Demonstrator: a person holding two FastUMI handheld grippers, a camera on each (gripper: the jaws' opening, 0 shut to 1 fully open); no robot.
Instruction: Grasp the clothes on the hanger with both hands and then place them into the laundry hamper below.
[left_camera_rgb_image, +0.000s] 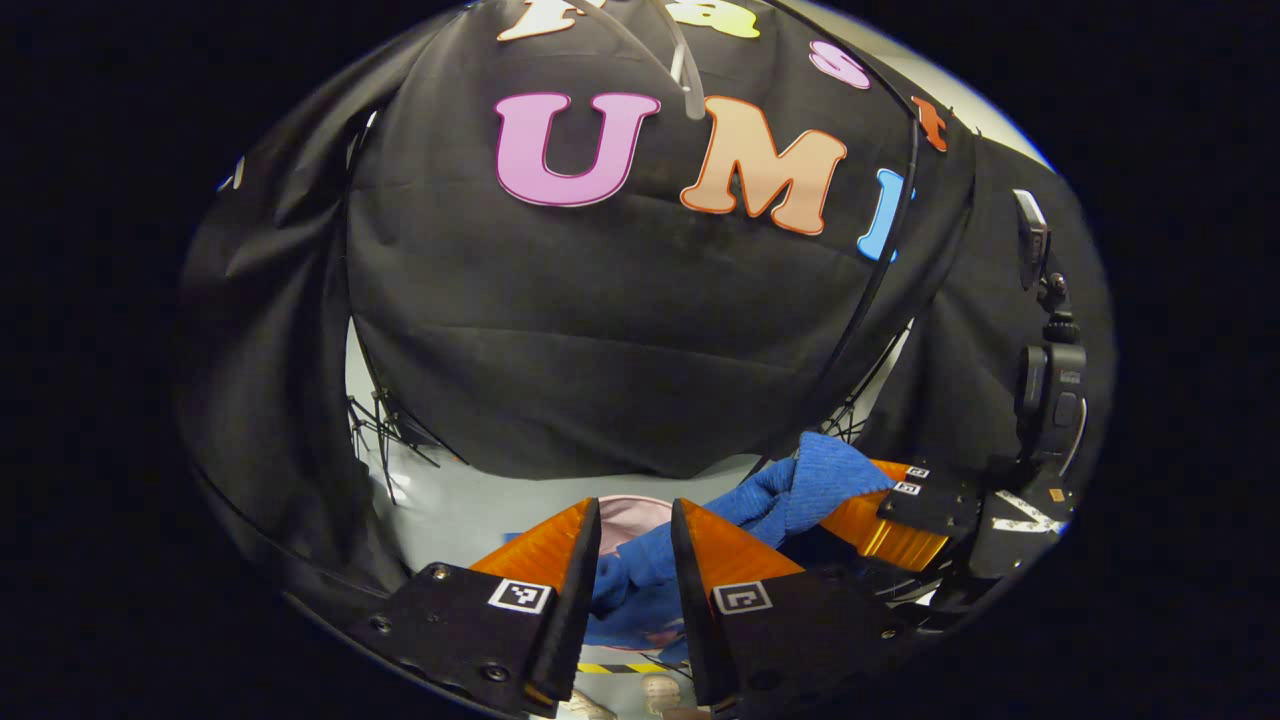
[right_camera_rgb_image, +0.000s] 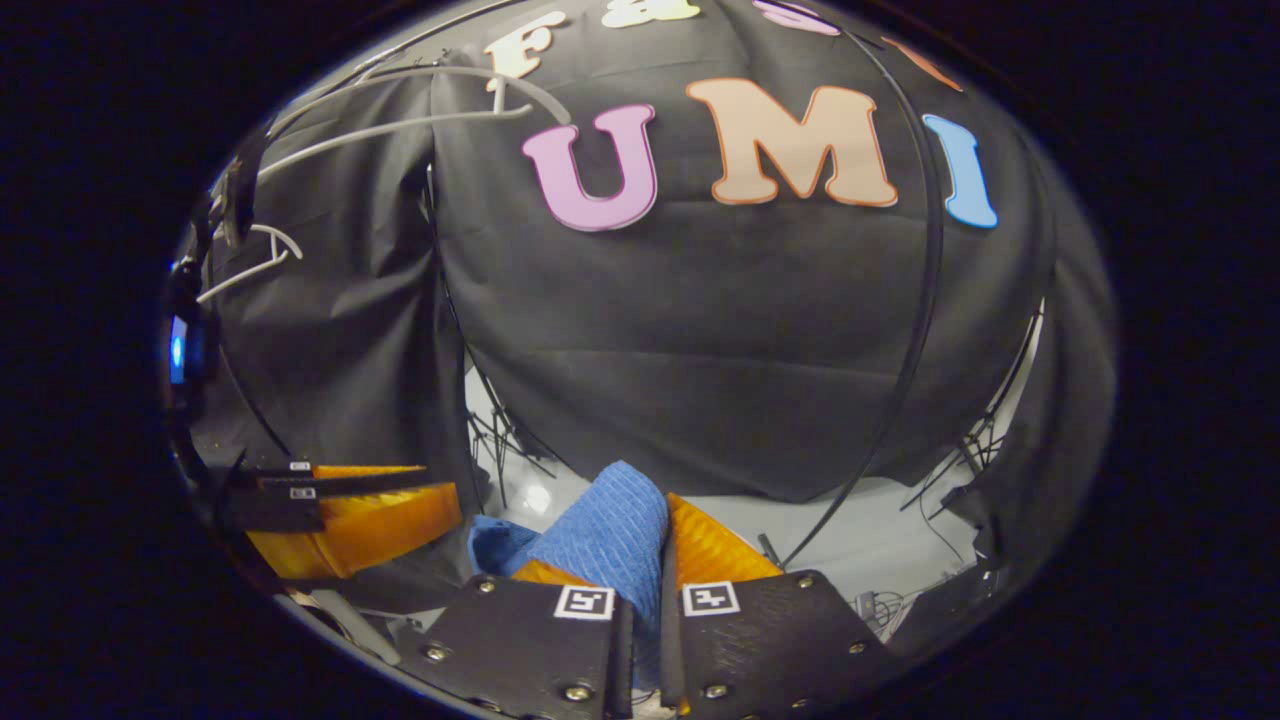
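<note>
A blue knitted garment is stretched between both grippers. In the left gripper view it runs down from the right gripper into the narrow gap of my left gripper, whose fingers press on it. Beneath it shows the pink rim of the hamper. In the right gripper view the garment bulges up between the fingers of the right gripper, which is shut on it. The left gripper is at the lower left, near the cloth's far end. A bare white hanger hangs at the upper left.
Black cloth walls close off the back and sides. Light stands and cables stand on the grey floor behind the wall's hem. Yellow-black tape marks the floor below the left gripper. The hanger's end shows overhead.
</note>
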